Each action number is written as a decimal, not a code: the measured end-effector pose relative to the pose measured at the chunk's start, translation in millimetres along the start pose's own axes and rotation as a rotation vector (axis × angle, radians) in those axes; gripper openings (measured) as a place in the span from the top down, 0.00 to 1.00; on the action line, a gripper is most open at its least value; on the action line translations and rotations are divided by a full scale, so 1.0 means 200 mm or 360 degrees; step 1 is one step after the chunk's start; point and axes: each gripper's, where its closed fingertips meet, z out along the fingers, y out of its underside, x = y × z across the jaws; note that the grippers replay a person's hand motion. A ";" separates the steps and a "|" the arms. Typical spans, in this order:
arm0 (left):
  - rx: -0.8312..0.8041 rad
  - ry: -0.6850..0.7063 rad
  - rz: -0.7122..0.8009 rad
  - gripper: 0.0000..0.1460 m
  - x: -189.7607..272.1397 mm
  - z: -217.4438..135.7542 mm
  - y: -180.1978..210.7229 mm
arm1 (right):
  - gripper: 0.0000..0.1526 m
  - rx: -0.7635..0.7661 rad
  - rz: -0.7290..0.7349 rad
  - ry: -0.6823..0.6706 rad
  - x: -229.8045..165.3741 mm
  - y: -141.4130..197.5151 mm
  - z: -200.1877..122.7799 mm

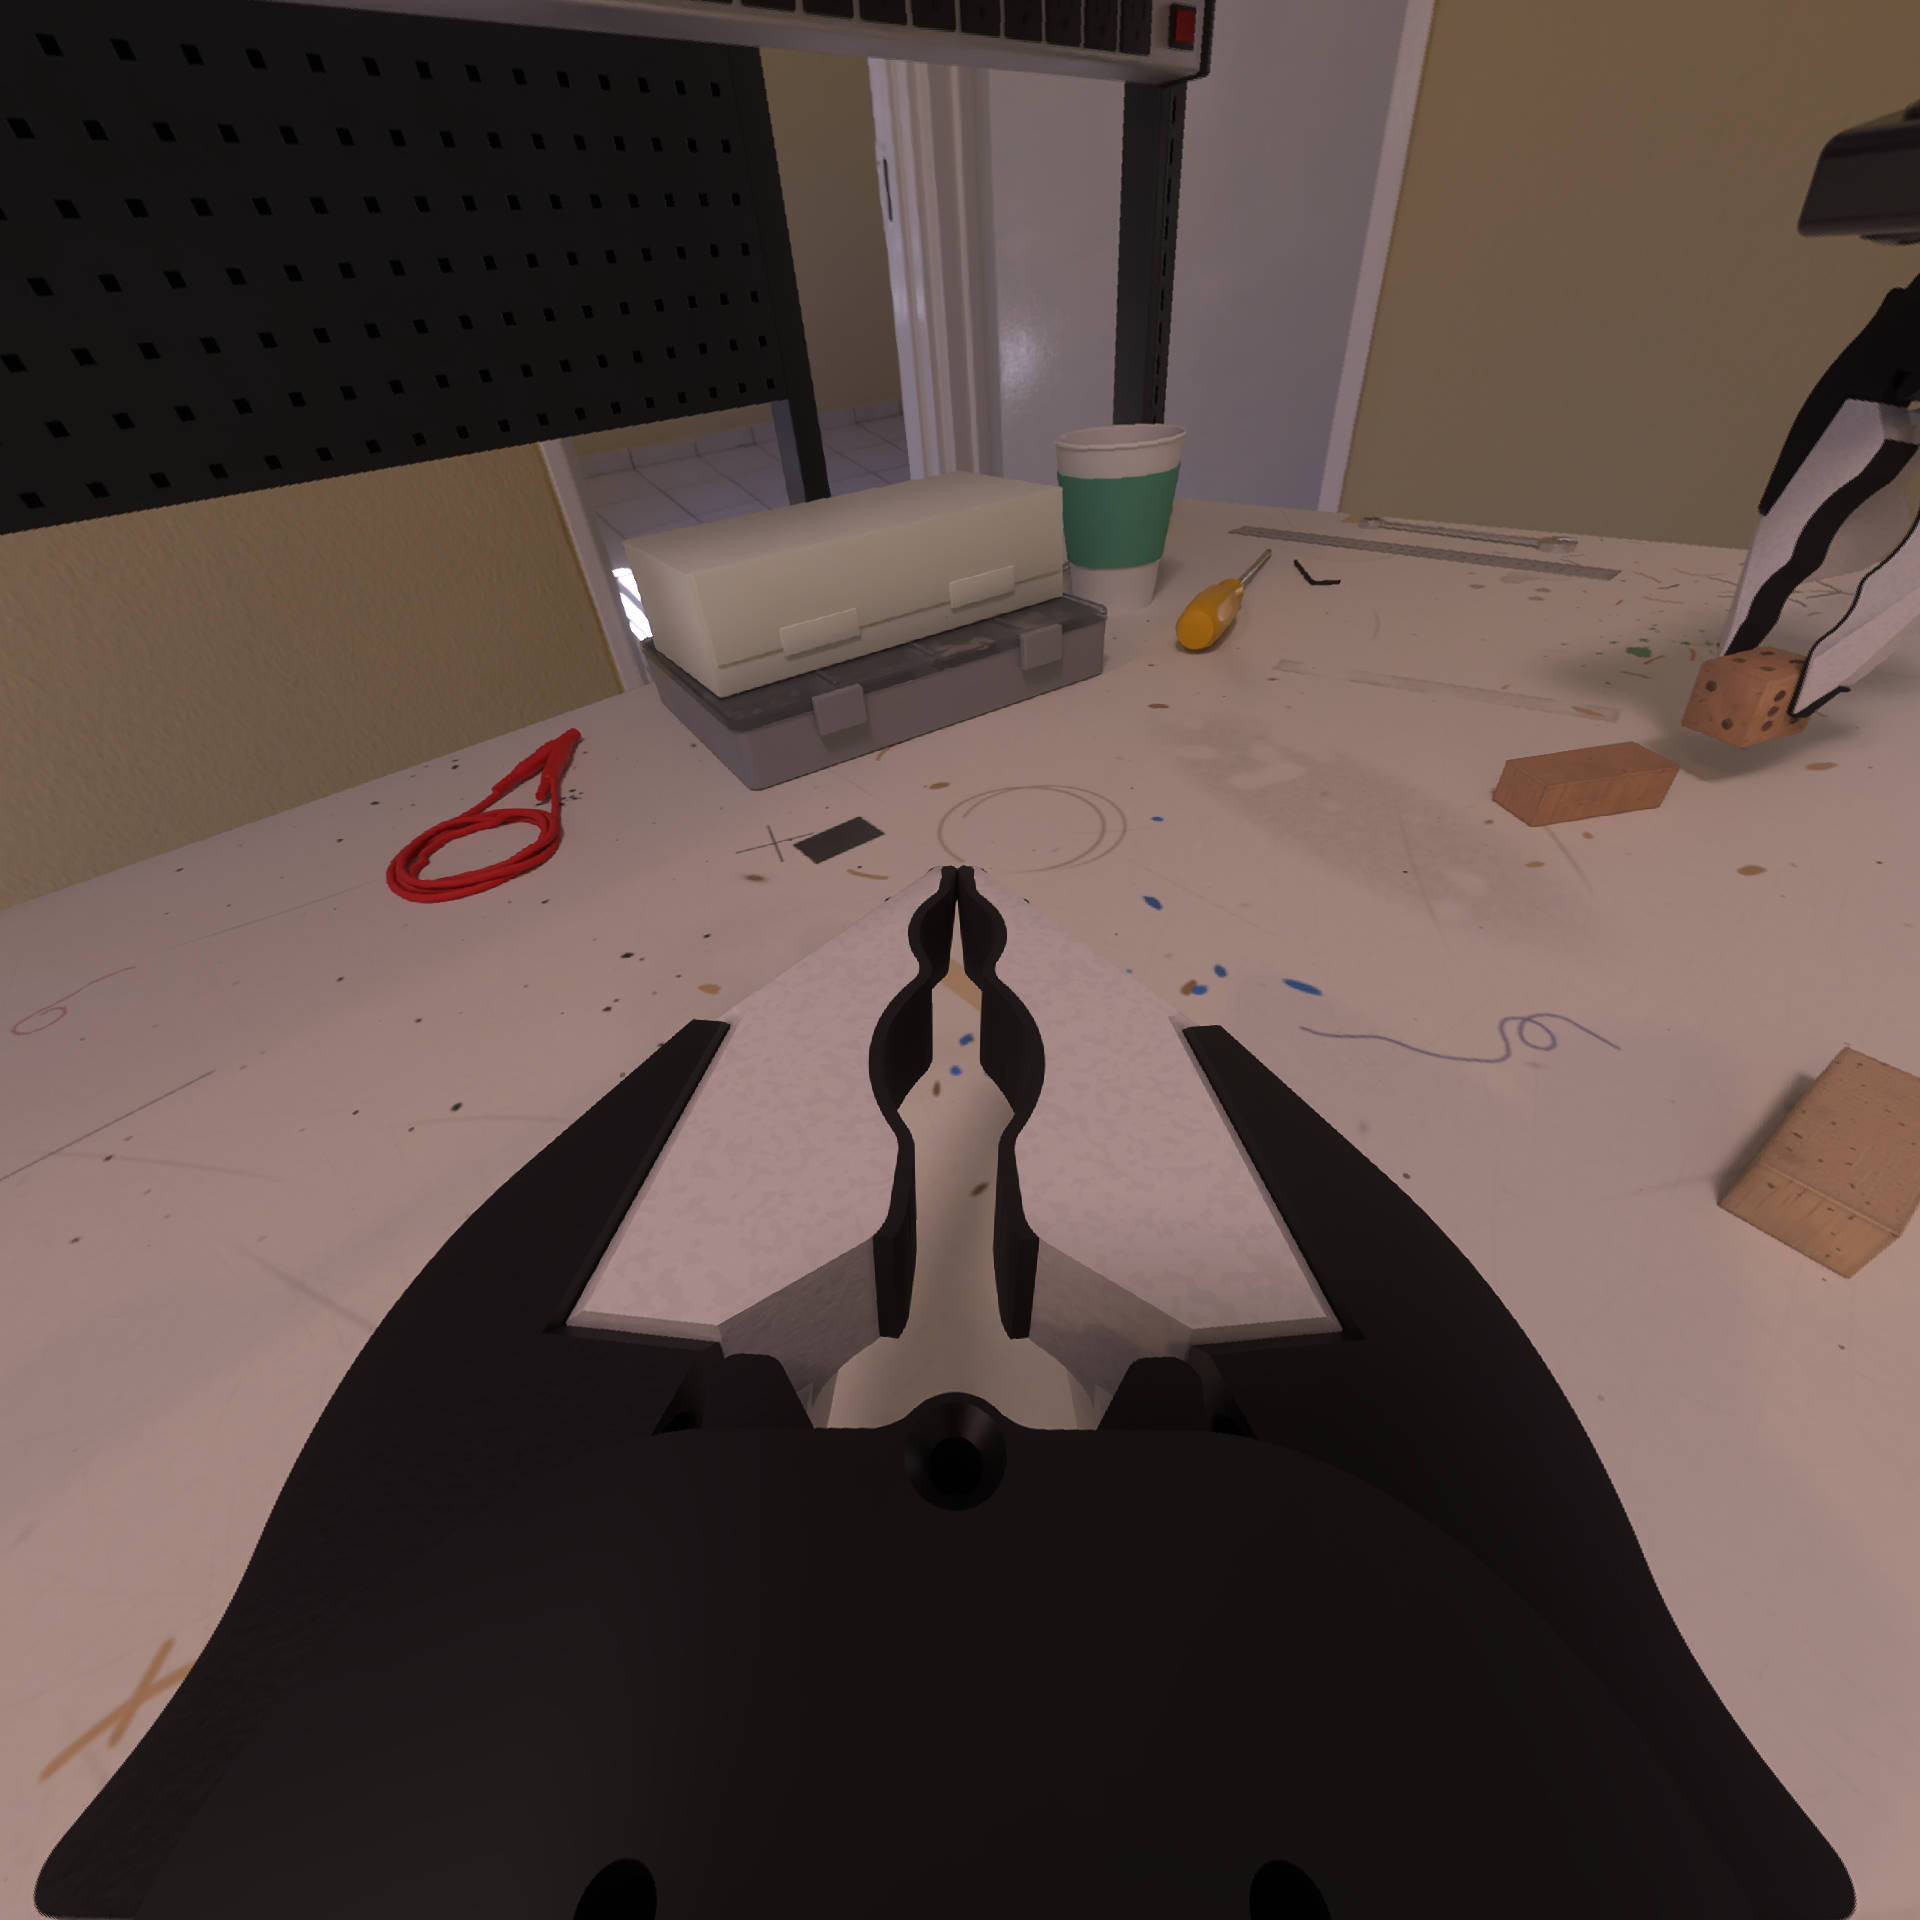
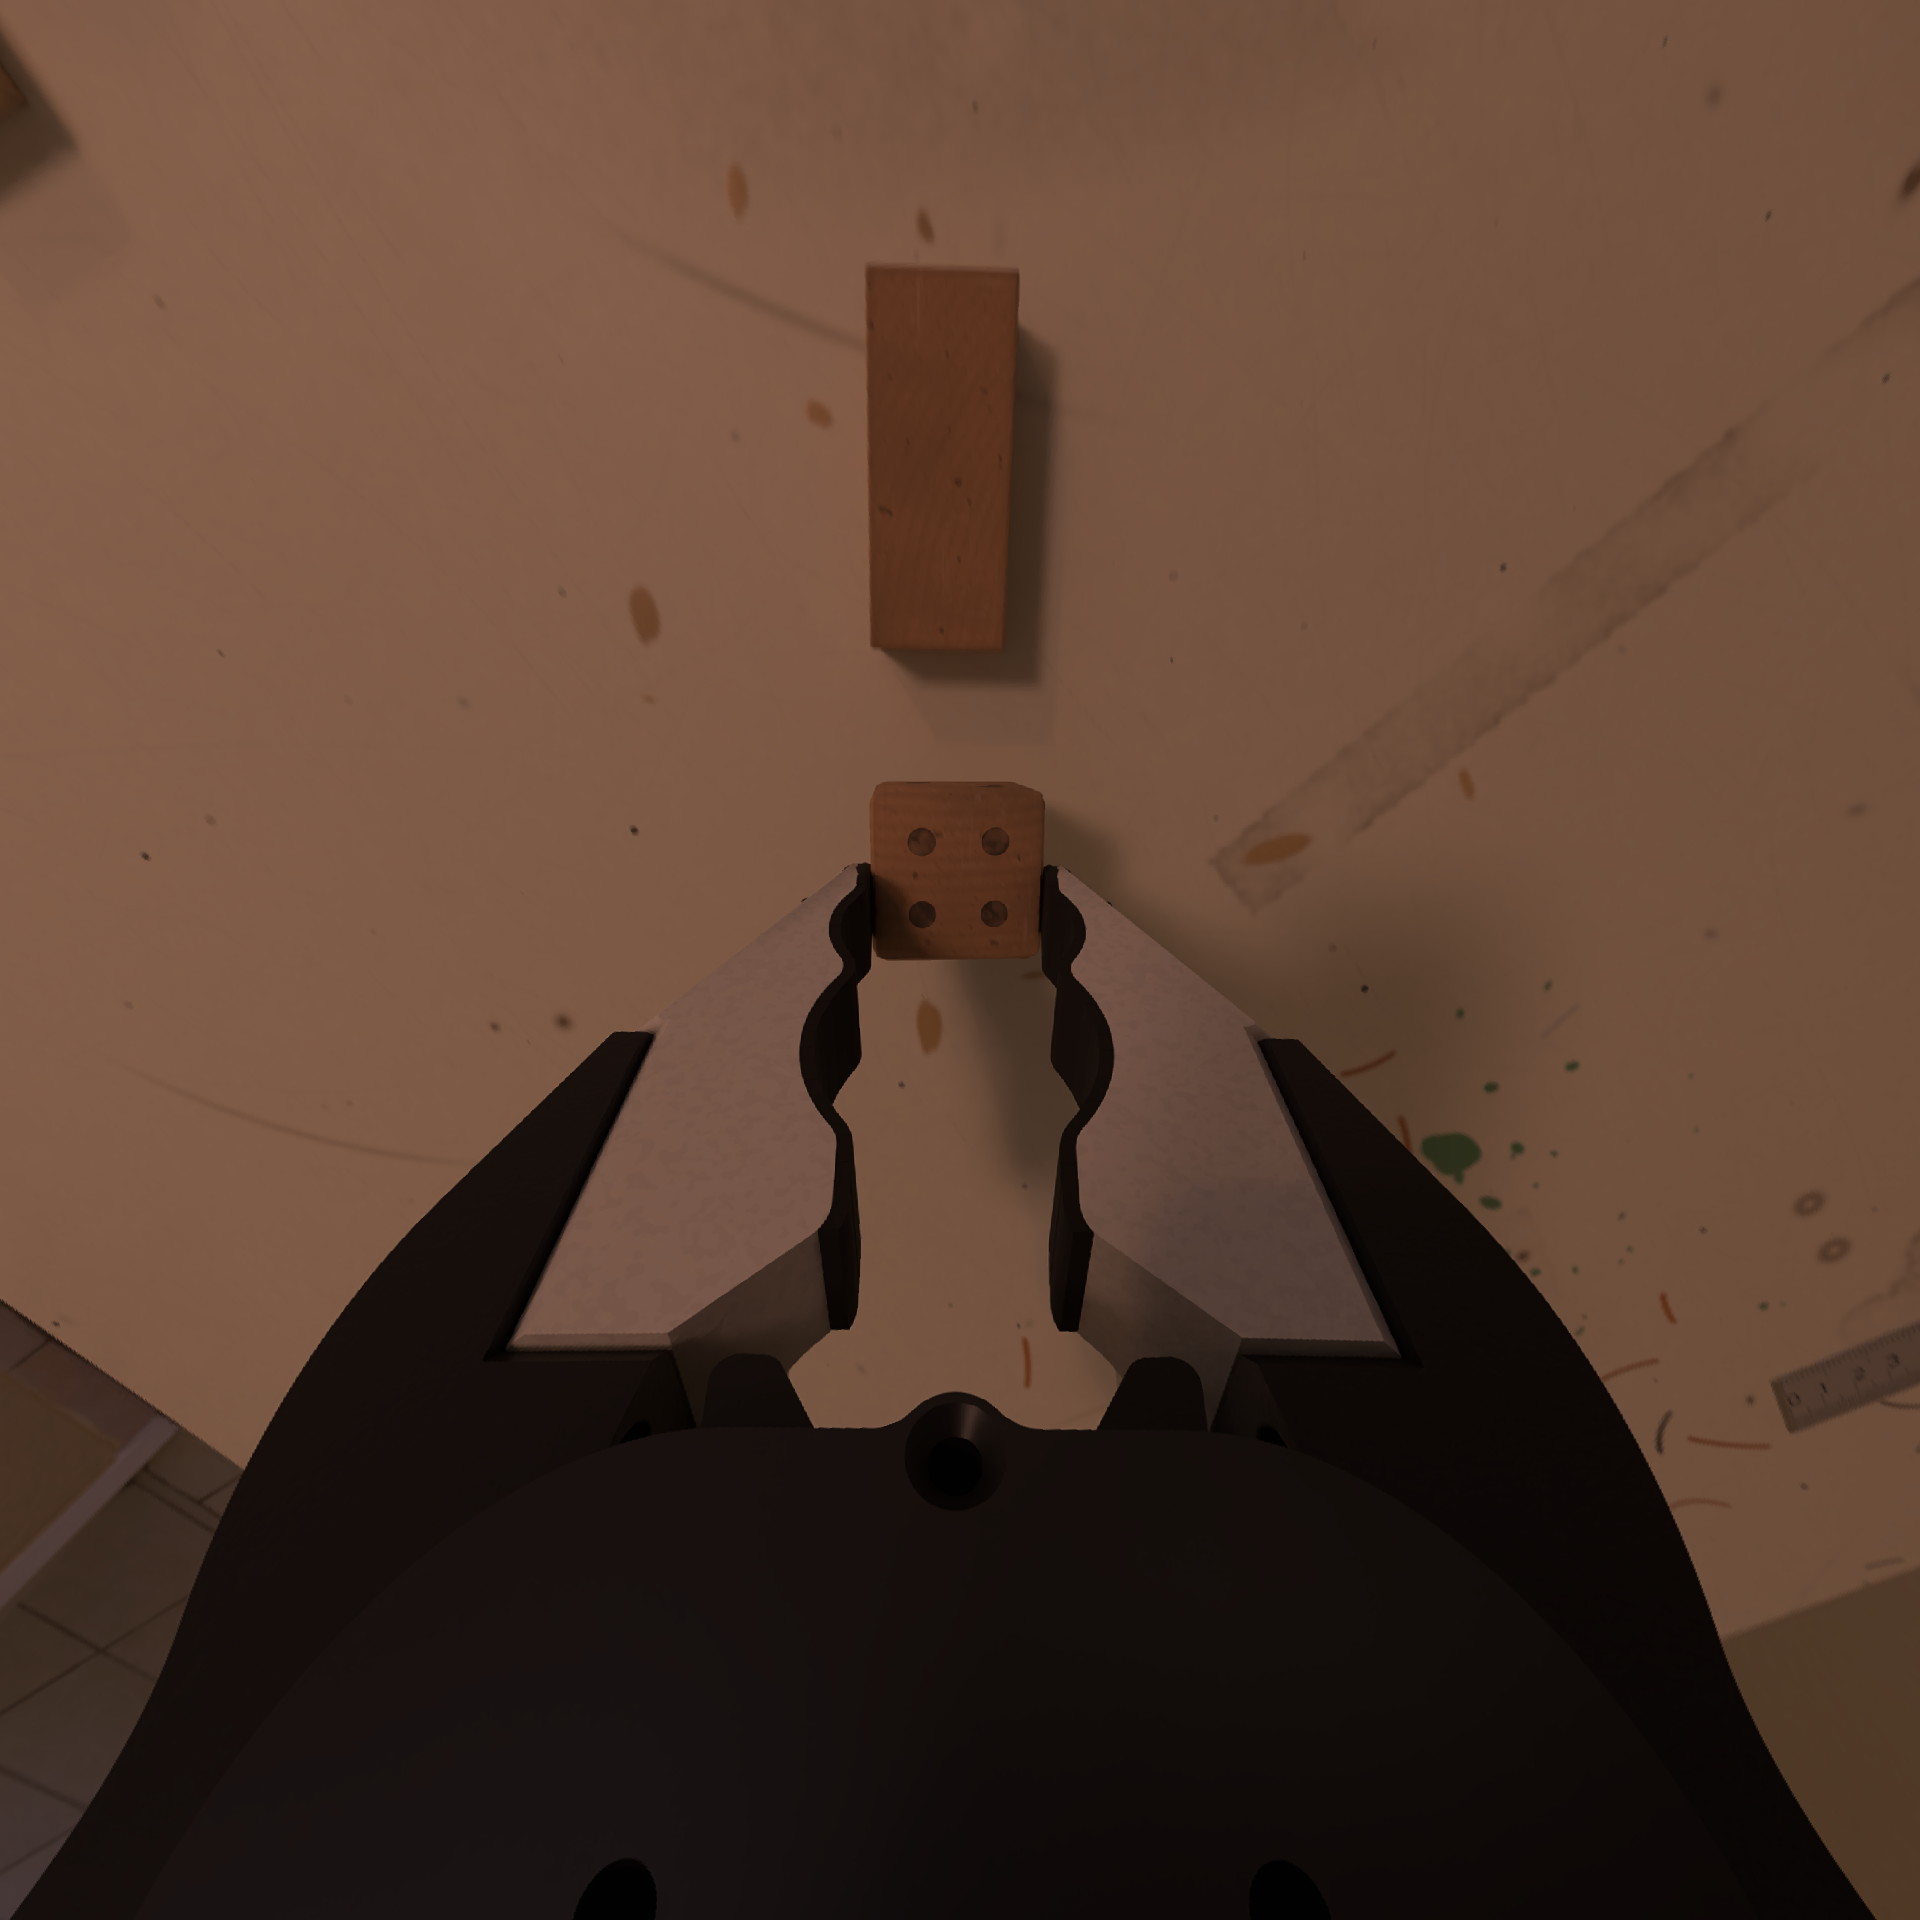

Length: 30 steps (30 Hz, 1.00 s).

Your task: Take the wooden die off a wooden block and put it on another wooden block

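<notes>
My right gripper is shut on the wooden die and holds it in the air above the table, pointing down. A flat wooden block lies on the table just beyond the die. In the left wrist view the die hangs in the right gripper just right of that block. A second wooden block lies at the right edge, nearer. My left gripper is shut and empty, low over the table.
Two stacked plastic cases, a paper cup with a green sleeve, a yellow-handled screwdriver and a red cable lie toward the back. A black pegboard stands behind. A steel ruler lies at the right.
</notes>
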 end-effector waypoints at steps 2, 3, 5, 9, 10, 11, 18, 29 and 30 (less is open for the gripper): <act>-0.0006 0.0005 0.0001 1.00 0.00 0.00 0.00 | 0.79 0.0044 0.0010 -0.0016 -0.01 -0.04 0.00; -0.0008 0.0006 0.0002 1.00 0.00 0.00 0.00 | 0.79 0.0063 0.0013 -0.0027 -0.02 -0.06 0.01; -0.0007 0.0006 0.0005 1.00 0.00 0.00 0.00 | 0.79 0.0088 0.0010 -0.0045 -0.03 -0.10 0.02; -0.0006 0.0005 0.0007 1.00 0.01 0.00 0.00 | 0.79 0.0095 -0.0026 -0.0044 -0.04 -0.17 0.05; -0.0007 0.0006 0.0008 1.00 0.01 0.00 0.00 | 0.79 0.0102 -0.0030 -0.0043 -0.04 -0.19 0.05; -0.0006 0.0007 0.0008 1.00 0.01 0.00 0.00 | 0.79 0.0105 -0.0033 -0.0041 -0.03 -0.21 0.06; -0.0008 0.0014 0.0009 1.00 0.01 0.00 0.00 | 0.79 0.0111 -0.0005 -0.0026 -0.03 -0.30 0.08; -0.0007 0.0020 0.0012 1.00 0.01 0.00 0.00 | 0.63 0.0312 -0.0011 0.0050 -0.01 -0.39 -0.05; -0.0007 0.0021 0.0012 1.00 0.02 0.00 0.00 | 0.60 0.0383 0.0002 0.0070 0.00 -0.42 -0.11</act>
